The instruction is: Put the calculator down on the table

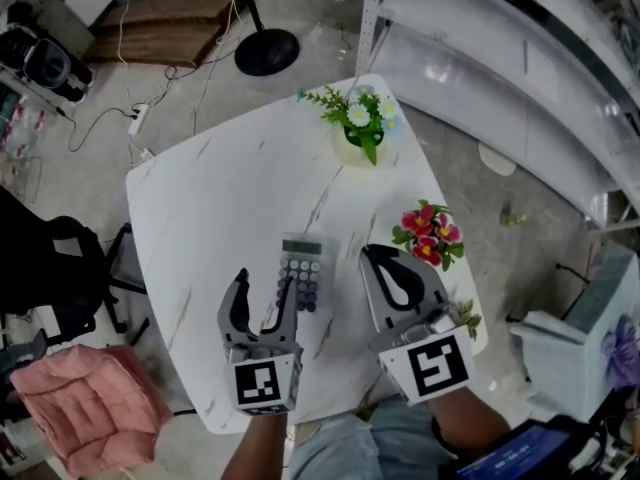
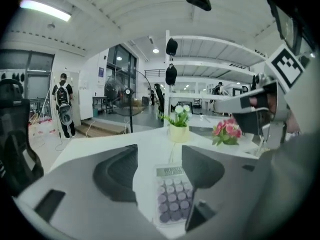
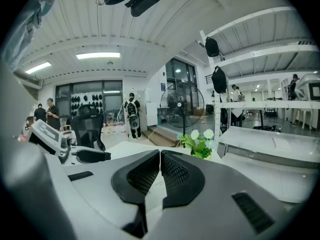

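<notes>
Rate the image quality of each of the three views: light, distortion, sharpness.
Head view: soft even light, faint shadows on the white marble-patterned table, the grey calculator with purple keys sharp. Left gripper view: strong fisheye with black corners, the ceiling strip light blown out. Right gripper view: same fisheye, the white shelves bowed, ceiling lights bright.

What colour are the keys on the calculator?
Shades of purple, on the calculator; clearest in the left gripper view.
</notes>
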Demonstrator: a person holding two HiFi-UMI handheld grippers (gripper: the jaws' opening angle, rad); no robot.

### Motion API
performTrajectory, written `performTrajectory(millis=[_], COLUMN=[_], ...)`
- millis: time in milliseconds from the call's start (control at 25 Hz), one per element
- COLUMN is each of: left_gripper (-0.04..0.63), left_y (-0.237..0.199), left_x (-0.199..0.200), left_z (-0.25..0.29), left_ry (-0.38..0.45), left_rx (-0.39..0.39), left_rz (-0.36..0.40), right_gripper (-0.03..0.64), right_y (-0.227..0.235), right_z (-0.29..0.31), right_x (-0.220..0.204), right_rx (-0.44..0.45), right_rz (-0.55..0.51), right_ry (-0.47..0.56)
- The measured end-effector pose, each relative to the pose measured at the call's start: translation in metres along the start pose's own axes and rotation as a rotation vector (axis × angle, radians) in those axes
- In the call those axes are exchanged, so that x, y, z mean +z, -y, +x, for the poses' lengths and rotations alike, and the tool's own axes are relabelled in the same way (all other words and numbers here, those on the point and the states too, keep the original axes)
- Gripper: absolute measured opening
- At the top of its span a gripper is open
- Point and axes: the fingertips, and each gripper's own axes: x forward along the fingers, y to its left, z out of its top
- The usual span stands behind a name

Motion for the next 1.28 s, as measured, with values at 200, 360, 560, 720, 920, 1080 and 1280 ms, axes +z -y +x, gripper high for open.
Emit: performTrajectory(millis=[200, 360, 560, 720, 920, 1080, 1280], left_gripper=[0.164, 0.012, 0.008, 0.008, 0.008, 0.008, 0.008], left_y=[-0.012, -0.021, -0.038, -0.05, -0.058, -0.056, -0.048], left_x=[0.072, 0.109, 0.145, 0.17, 0.185, 0.188, 0.187], left_z=[-0.049, -0.092, -0.137, -0.158, -0.176, -0.185, -0.19], left_ry=[0.18, 0.264, 0.352, 0.418, 0.48, 0.502, 0.512], left_rx=[0.048, 0.105, 0.162, 0.191, 0.206, 0.205, 0.196], left_rz=[-0.018, -0.006, 0.033, 0.043, 0.04, 0.058, 0.075], right_gripper=[0.018, 0.018, 0.018, 0.018, 0.015, 0.015, 0.015], right_y=[-0.026, -0.046, -0.071, -0.081, -0.091, -0.097, -0.099], right_z=[-0.009, -0.021, -0.04, -0.054, -0.065, -0.074, -0.08], right_x=[0.04, 0.079, 0.124, 0.144, 0.155, 0.157, 0.155], right_rx=[0.02, 0.03, 0.029, 0.025, 0.007, 0.011, 0.01], right_rz=[-0.044, -0.089, -0.124, -0.161, -0.225, -0.223, -0.226], right_ry=[0.103, 0.195, 0.291, 0.338, 0.364, 0.378, 0.372])
